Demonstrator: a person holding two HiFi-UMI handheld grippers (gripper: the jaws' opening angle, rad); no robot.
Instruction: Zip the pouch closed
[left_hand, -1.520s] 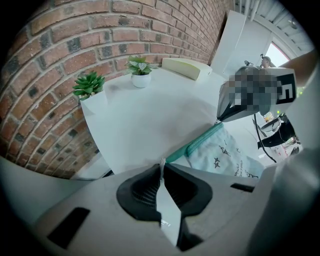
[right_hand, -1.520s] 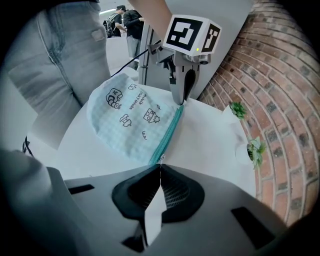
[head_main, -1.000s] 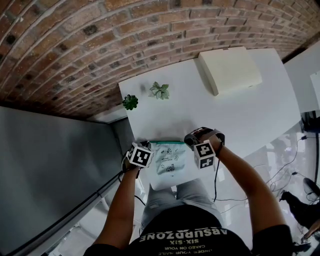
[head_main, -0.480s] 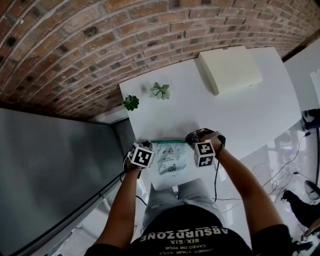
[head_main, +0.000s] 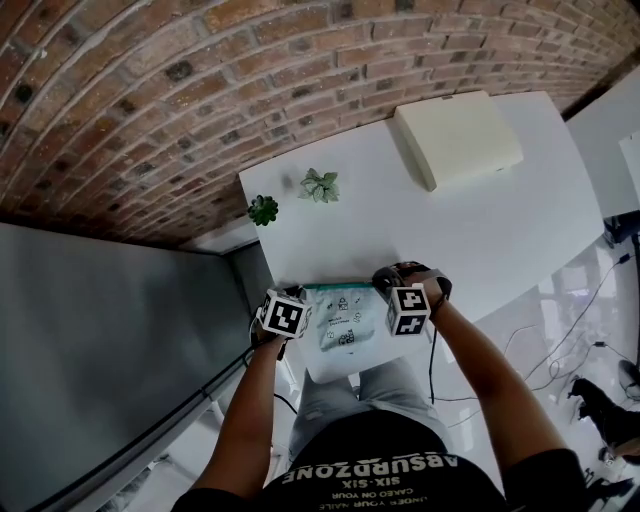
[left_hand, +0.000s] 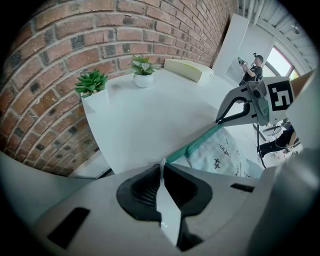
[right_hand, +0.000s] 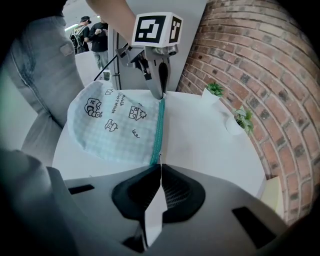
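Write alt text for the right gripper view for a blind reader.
The right gripper is pinched shut on the near end of a teal zipper along a pale blue checked fabric pouch, lying on a white table. The left gripper grips the zipper's far end; a brick wall stands at right.

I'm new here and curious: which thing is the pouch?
Find the white table beside the brick wall. At its near edge lies the pouch: pale mint checked fabric with little doodles and a teal zipper, the only cloth item there.

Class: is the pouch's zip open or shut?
Shut, it appears: in the right gripper view the teal zip on the pouch runs as one unbroken line, no gap showing.
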